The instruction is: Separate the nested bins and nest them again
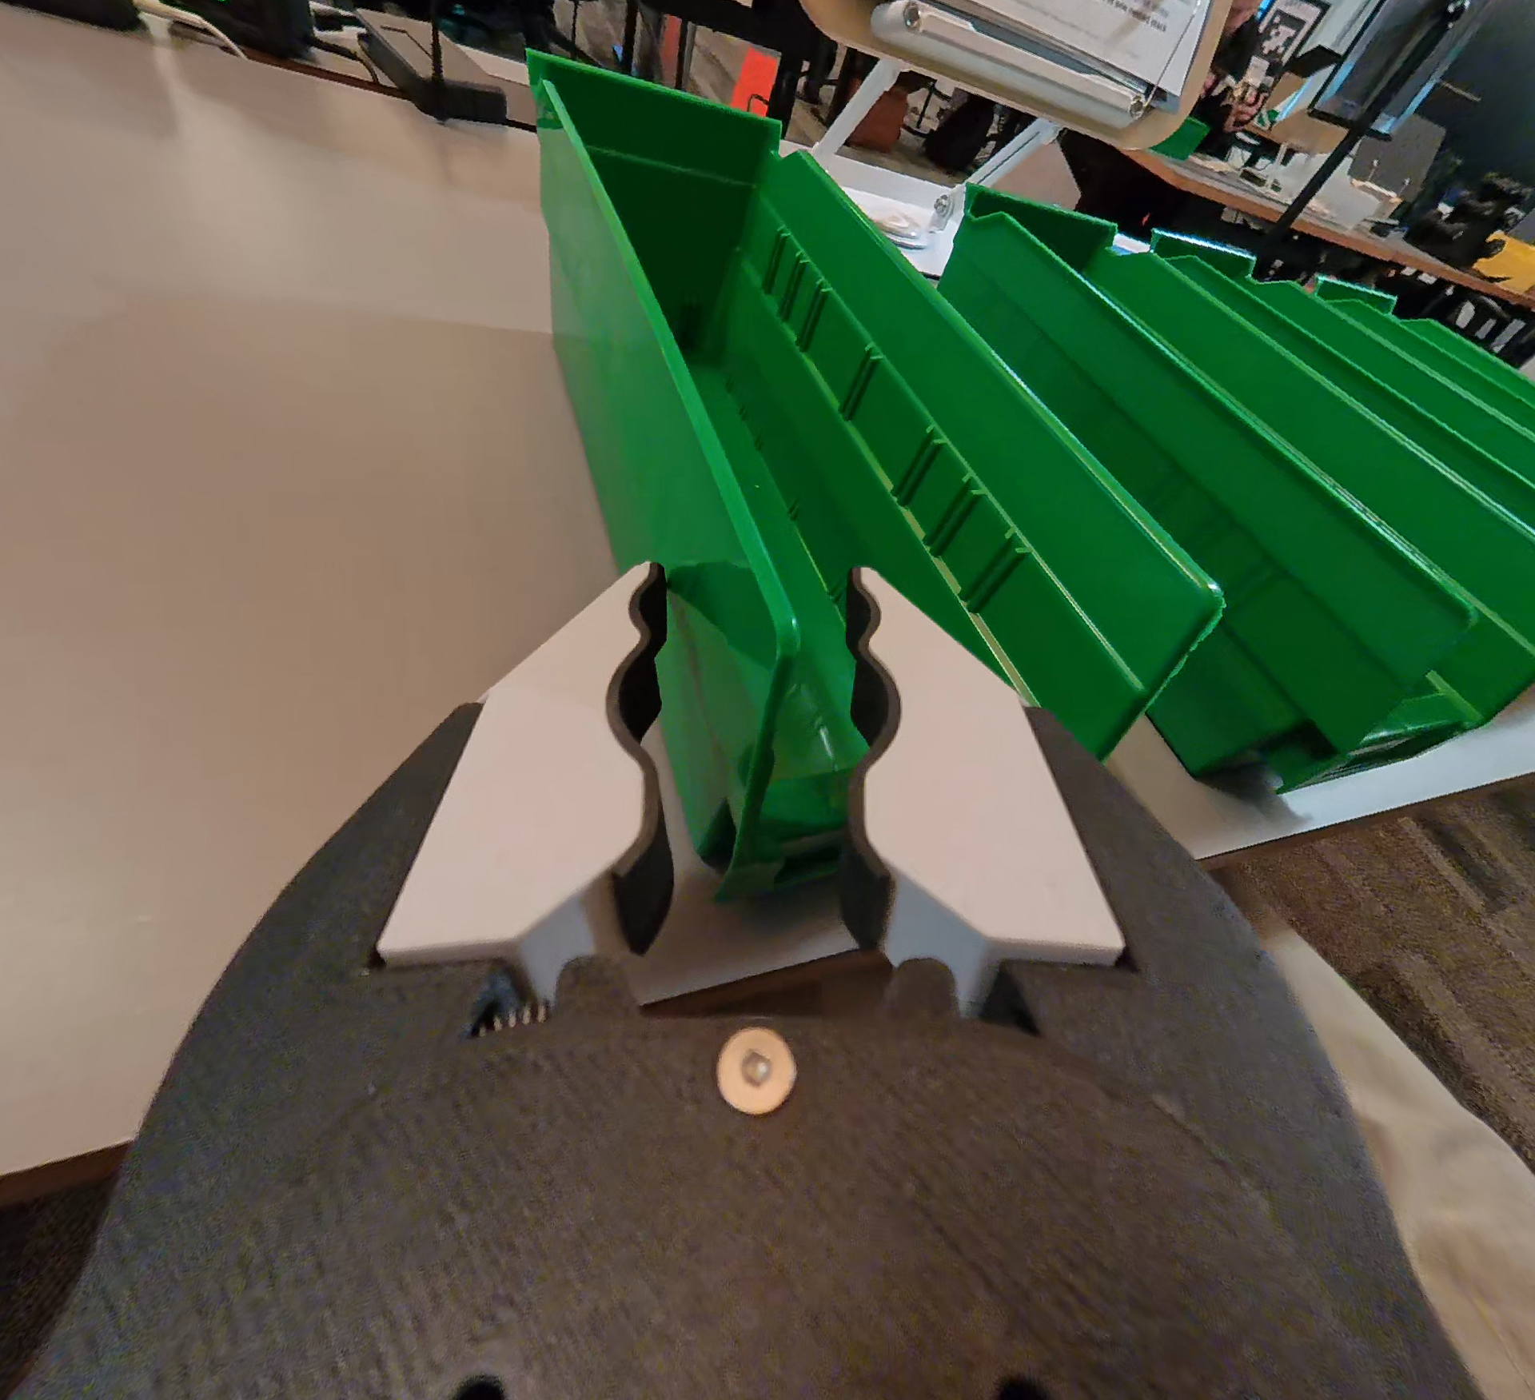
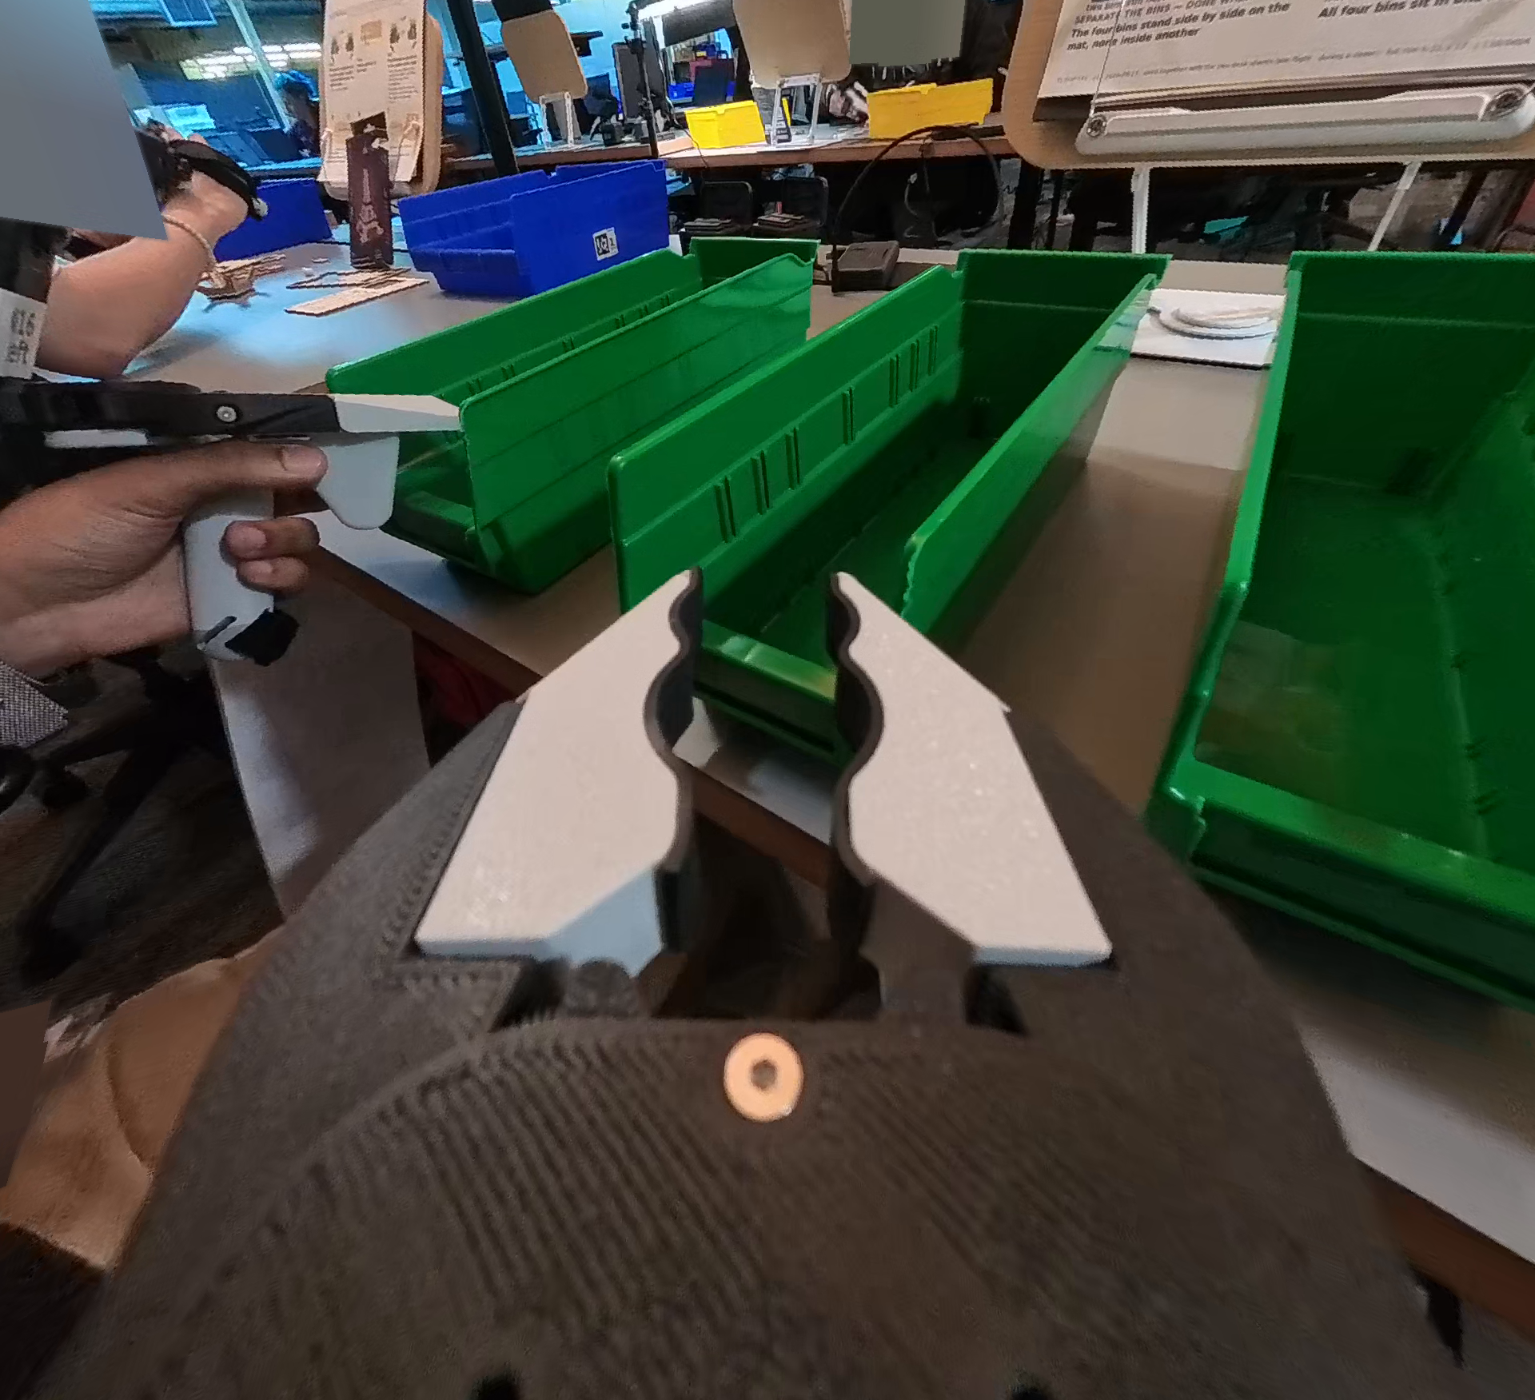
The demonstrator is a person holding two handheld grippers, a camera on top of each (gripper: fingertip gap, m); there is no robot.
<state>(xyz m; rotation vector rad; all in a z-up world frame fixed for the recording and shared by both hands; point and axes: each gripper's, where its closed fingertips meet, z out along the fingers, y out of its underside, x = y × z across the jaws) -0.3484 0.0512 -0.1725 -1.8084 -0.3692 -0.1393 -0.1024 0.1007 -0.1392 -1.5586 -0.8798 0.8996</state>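
Several long green bins stand side by side on a grey table (image 2: 1105,496). My left gripper (image 1: 754,575) is shut on the near end of a side wall of the leftmost green bin (image 1: 664,380). It also shows from the side in the right wrist view (image 2: 399,413), gripping that bin (image 2: 581,380). My right gripper (image 2: 764,596) is open and empty. The low front lip of the middle bin (image 2: 872,446) shows between its fingers. A wider-looking green bin (image 2: 1370,612) sits to the right. More bins (image 1: 1204,463) lie right of the held one.
An instruction board on a stand (image 2: 1296,14) rises behind the bins. Blue bins (image 2: 532,222) and another person's arm (image 2: 108,313) are at the far left. A black cable and box (image 1: 448,89) sit at the back. The table's front edge (image 2: 465,637) is close to both grippers.
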